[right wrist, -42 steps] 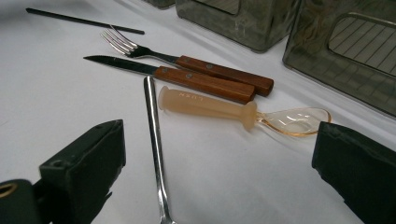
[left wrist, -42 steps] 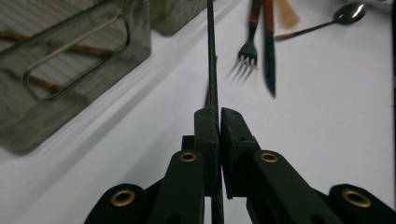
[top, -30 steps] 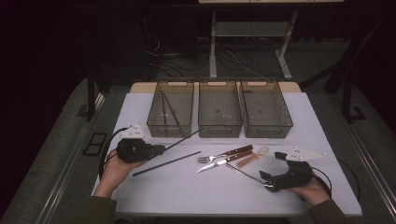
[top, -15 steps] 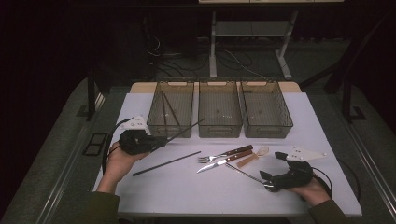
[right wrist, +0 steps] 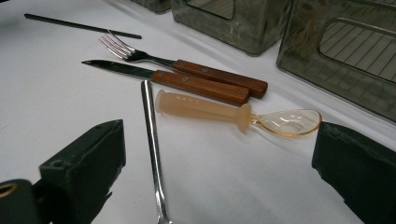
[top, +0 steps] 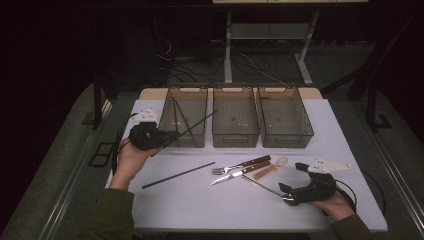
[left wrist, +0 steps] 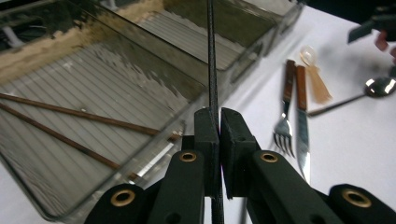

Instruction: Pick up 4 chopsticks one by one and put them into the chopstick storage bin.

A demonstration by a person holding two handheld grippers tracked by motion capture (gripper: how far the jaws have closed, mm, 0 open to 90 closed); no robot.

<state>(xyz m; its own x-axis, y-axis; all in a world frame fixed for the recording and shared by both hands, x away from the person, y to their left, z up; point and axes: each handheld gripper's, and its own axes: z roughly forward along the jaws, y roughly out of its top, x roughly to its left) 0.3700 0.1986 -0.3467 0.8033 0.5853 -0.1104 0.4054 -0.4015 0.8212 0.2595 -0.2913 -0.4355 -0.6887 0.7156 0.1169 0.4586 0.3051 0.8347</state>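
White table point(top: 200, 200) with three bins at the back. Left gripper point(top: 165, 136) pinches a black stick point(top: 192, 126) tight, its far end over the left bin point(top: 185, 117). Right gripper point(top: 290, 194) is wide open and holds nothing, near a metal spoon point(right wrist: 152, 140).

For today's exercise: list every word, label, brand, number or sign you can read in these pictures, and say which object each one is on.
Raised lettering on the handle of the clear plastic spoon: a short word stands there in the right gripper view, but it is too faint and blurred to read with any certainty.
Fork, knife, metal spoon, black chopstick, bins and grippers: no readable text, number or sign.
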